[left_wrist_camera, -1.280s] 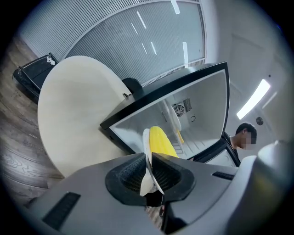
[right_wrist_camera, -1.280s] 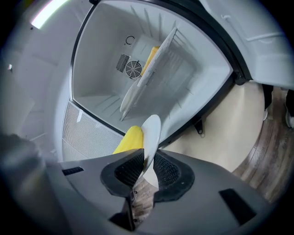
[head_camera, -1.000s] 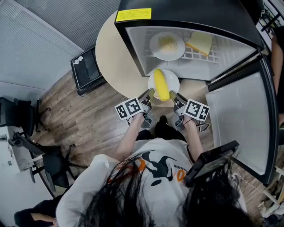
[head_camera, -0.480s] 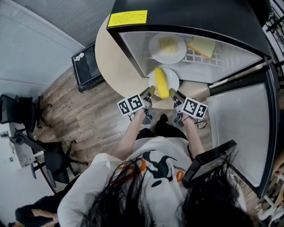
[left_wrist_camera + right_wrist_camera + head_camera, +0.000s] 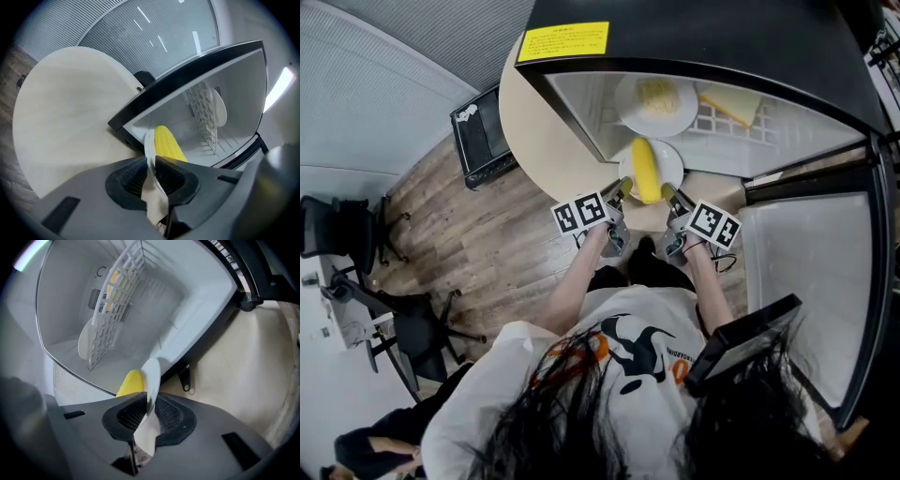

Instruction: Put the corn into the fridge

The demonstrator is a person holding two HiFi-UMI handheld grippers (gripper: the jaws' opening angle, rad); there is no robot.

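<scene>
Head view: left gripper [image 5: 623,186] and right gripper [image 5: 670,191] pinched round white plate's [image 5: 672,166] rim at seven, five o'clock — yellow corn cob [image 5: 646,171] at black fridge's [image 5: 722,37] lip.

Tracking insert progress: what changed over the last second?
The plate carrying the corn edged forward, slightly further into the open fridge, with the left gripper and right gripper following. Nothing was grasped or released: both stay shut on the plate's rim. The upper-shelf plate is unmoved.
</scene>
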